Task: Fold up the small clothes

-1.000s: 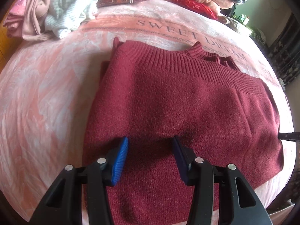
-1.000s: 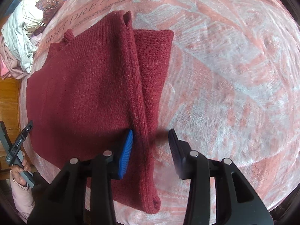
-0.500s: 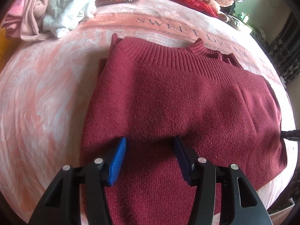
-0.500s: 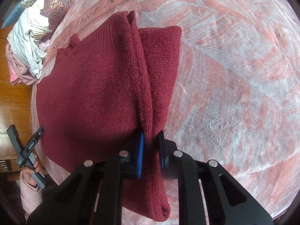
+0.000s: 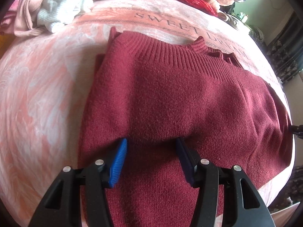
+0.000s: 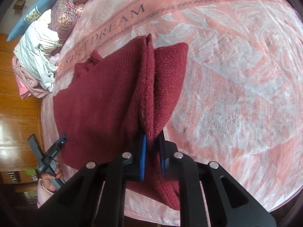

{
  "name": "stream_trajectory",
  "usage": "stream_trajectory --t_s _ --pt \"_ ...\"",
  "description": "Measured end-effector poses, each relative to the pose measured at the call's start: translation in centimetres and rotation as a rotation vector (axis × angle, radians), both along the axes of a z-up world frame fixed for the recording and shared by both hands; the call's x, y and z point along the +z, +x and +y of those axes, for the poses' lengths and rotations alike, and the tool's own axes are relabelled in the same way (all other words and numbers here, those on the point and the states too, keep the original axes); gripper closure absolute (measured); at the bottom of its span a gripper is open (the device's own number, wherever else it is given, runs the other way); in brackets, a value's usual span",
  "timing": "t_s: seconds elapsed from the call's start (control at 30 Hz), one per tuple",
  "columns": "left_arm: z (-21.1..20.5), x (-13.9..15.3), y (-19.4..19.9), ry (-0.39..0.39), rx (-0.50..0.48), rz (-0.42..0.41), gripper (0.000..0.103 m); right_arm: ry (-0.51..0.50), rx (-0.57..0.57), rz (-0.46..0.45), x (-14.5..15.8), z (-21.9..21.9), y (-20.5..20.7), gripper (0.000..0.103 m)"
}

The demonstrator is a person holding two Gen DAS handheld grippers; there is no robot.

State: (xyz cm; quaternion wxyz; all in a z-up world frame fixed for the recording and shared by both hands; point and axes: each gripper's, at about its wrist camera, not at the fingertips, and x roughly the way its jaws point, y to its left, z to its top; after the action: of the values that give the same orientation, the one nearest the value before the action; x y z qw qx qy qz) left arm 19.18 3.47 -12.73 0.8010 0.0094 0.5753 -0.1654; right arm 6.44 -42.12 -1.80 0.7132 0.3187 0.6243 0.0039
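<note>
Red sweater (image 5: pixel 180 98) lies on pink blanket (image 6: pixel 236 75) over the bed. Right gripper (image 6: pixel 152 151) pinches the sweater's side edge, fabric tented up off the blanket. Left gripper (image 5: pixel 151 157) spread above the sweater's near hem, gripping nothing.

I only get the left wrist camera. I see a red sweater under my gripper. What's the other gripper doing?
Observer: The right gripper is shut on the maroon sweater, pinching its side edge up off the pink blanket.
Child: Can you see my hand?
Observer: Yes, a hand grips the left gripper's handle at the sweater's opposite side.
Child: What's behind the clothes pile?
Observer: A blue pillow lies just beyond the clothes pile.
</note>
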Motion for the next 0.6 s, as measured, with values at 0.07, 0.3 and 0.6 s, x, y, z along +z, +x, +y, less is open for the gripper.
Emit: stream_trajectory --t_s 0.07,0.3,0.6 --pt "0.0 0.0 0.1 -0.003 -0.006 0.003 0.048 0.015 0.008 -0.035 1.6 1.1 0.1 0.092" --pt "0.3 1.7 0.0 -0.034 0.011 0.008 0.049 -0.022 0.114 -0.109 5.6 8.8 2.0 0.092" --pt "1.1 3.1 -0.6 -0.105 0.025 0.004 0.049 -0.107 0.284 -0.092 4.5 19.0 4.8 0.092"
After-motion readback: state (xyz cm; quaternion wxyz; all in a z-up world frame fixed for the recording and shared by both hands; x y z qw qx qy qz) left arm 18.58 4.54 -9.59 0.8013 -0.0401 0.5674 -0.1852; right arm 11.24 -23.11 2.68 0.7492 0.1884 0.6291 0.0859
